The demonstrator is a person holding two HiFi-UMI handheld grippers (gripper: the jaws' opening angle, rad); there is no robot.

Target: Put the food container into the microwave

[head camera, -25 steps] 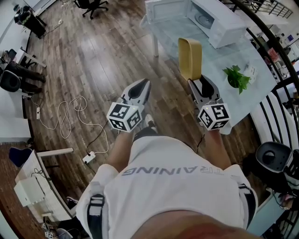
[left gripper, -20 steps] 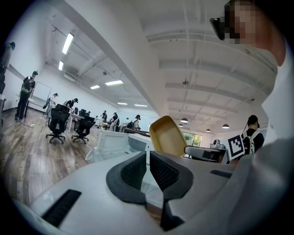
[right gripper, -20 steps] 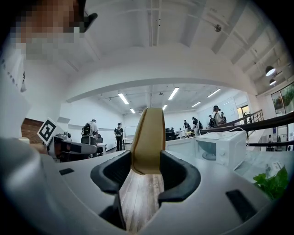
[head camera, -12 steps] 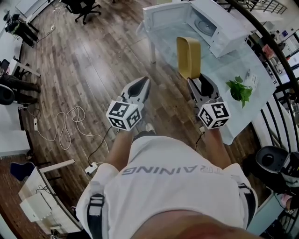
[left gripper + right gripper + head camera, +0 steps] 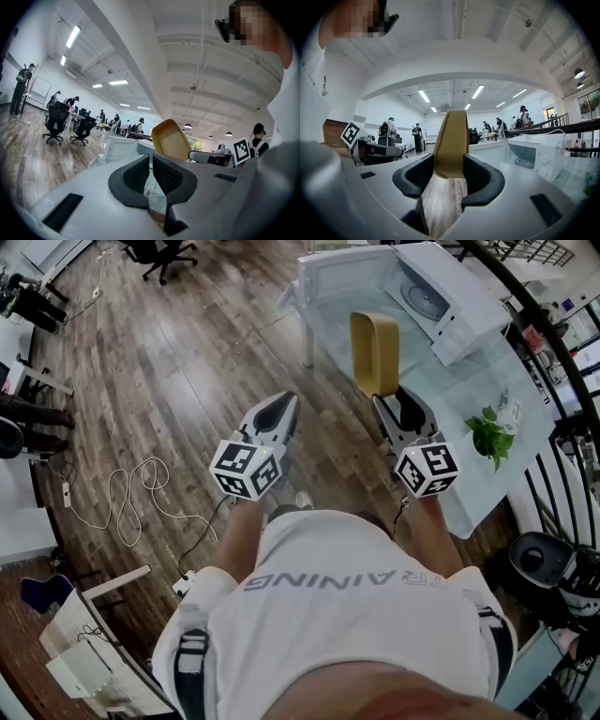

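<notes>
Yellow plastic, stiff and light by my guess: my right gripper (image 5: 398, 407) pinches the food container (image 5: 375, 352) upright by one end, over the table's (image 5: 450, 399) near edge, short of the microwave (image 5: 441, 296). My left gripper (image 5: 277, 409) is pressed together, empty.

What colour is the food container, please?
The food container is mustard yellow, clearest in the head view.

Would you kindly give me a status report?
Right gripper shut on food container, held on edge. Left gripper shut, empty. Microwave ahead, door open; nothing blocking.
</notes>
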